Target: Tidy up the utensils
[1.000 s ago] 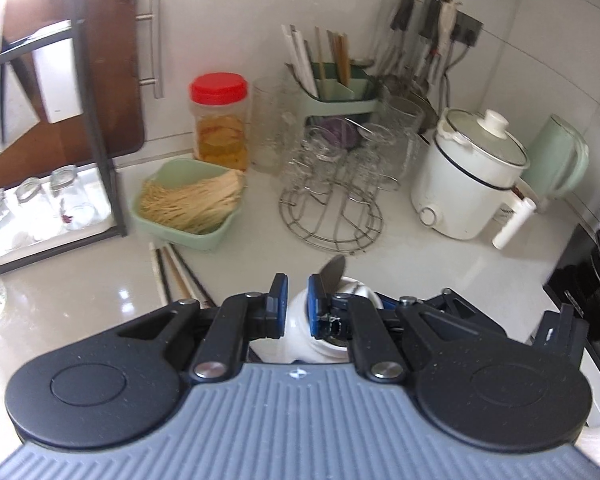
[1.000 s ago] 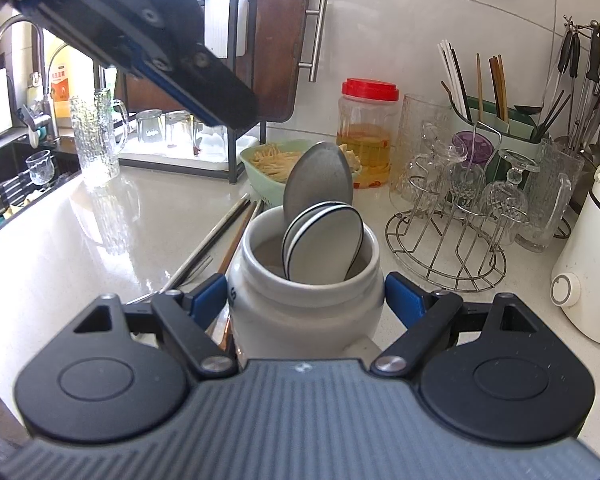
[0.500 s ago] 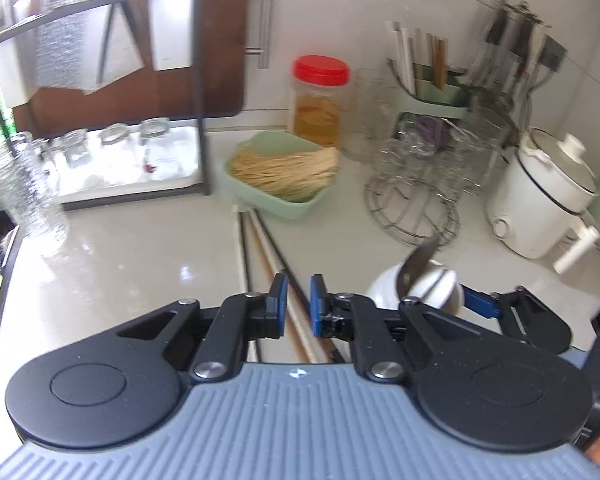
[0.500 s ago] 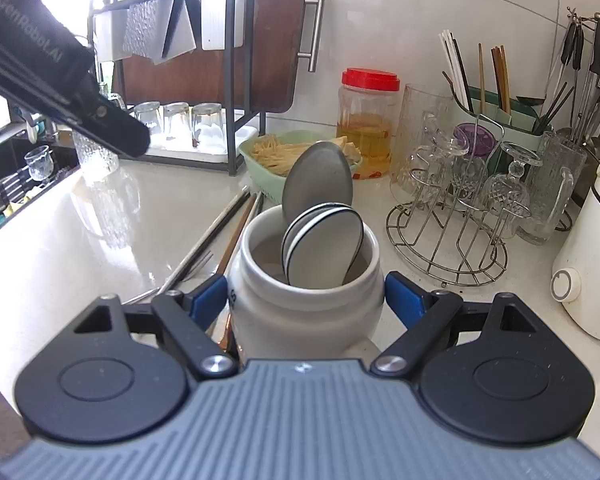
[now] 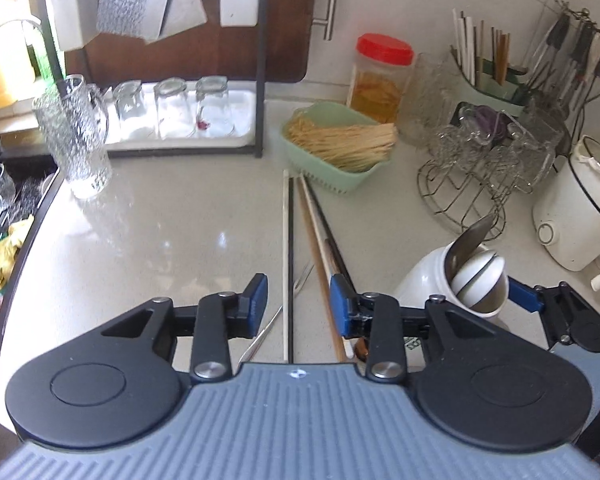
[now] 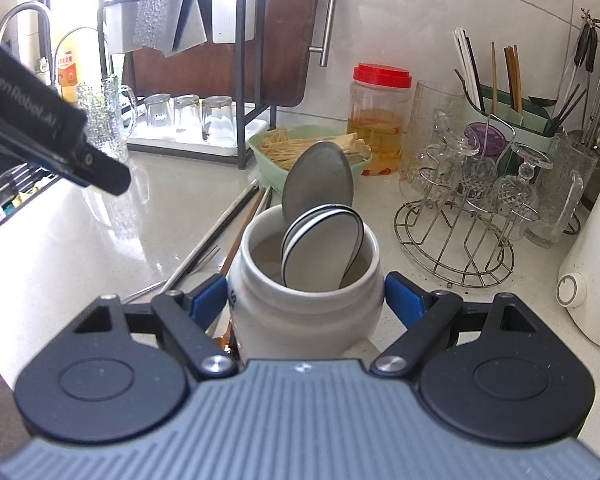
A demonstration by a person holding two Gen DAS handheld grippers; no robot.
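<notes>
the left gripper has just been opening; nothing is between its jaws as it hangs over the loose chopsticks and a small fork mid-counter. the right gripper brackets the white jar of spoons, pads at its sides, though contact is unclear. risk: closing across several crossed sticks at once could scatter them or nudge the jar.
</notes>
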